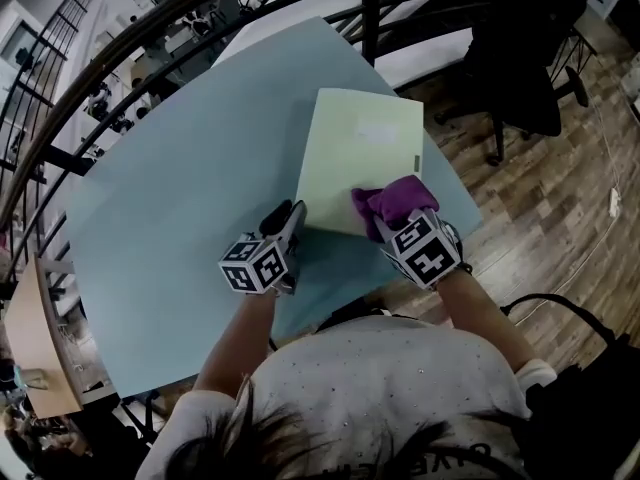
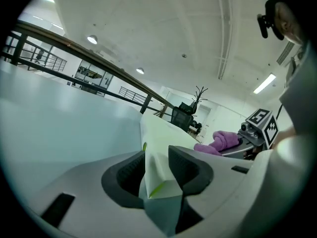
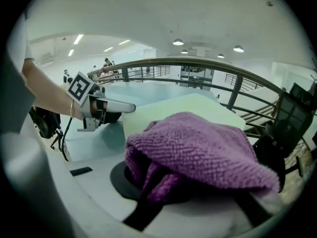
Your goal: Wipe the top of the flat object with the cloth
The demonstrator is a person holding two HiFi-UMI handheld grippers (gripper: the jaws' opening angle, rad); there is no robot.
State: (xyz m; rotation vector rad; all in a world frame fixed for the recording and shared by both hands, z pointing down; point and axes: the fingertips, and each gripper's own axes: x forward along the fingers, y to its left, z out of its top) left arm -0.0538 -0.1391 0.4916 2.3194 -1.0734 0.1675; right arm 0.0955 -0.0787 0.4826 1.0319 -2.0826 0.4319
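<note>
While I steadied the work from the near side, the left gripper (image 2: pixel 161 172) was clenched on the flat object (image 1: pixel 358 148) at its 7 o'clock corner, with the pale green edge pinched between both pads. The right gripper (image 3: pixel 184 185) was grasping the purple cloth (image 1: pixel 396 204), which bulged over its jaws and lay on the sheet near the 5 o'clock corner. The sheet lay on the blue table (image 1: pixel 170 178), its long side running toward 12 o'clock.

By my judgement most of the top lay beyond the cloth, not yet wiped. To do the step well, I needed to press the cloth's free fold flat rather than the jaw tips. Strokes had to run from 6 toward 12 o'clock in overlapping lanes. The left clamp had to pin the corner down, not lift it, since a thin sheet would likely buckle or slide under a push. A dark railing (image 1: pixel 371 13) stood past the table at 12 o'clock.
</note>
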